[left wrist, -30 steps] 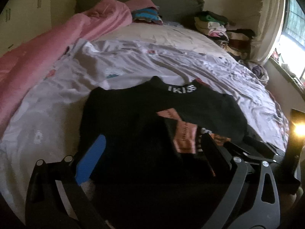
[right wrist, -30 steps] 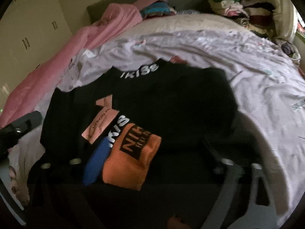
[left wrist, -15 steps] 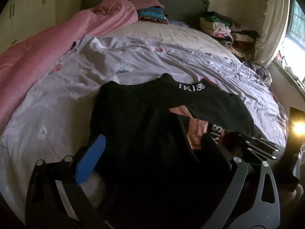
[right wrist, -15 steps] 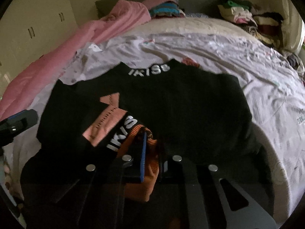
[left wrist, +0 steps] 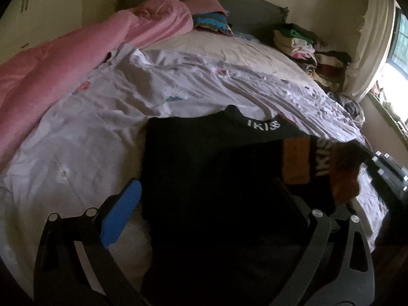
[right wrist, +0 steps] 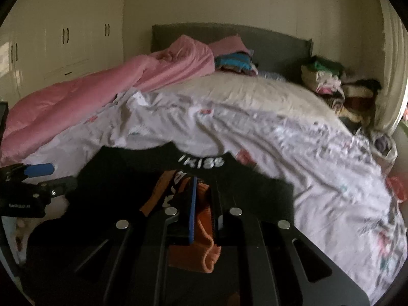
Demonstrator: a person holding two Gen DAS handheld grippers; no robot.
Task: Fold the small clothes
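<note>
The black sweater (left wrist: 204, 168) lies on my bed's white sheet (left wrist: 84, 137). My right gripper (right wrist: 204, 204) is clenched on its orange cuff (right wrist: 204, 232), lifted clear; my left gripper (left wrist: 204, 204) gapes wide over it, grasping nothing.

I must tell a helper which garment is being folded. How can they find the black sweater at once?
Start from the bed with its pale printed sheet. The black sweater lies at the near edge, apart from the folded piles by the headboard. Only it has white letters on the collar and an orange cuff, pinched by the right gripper.
</note>
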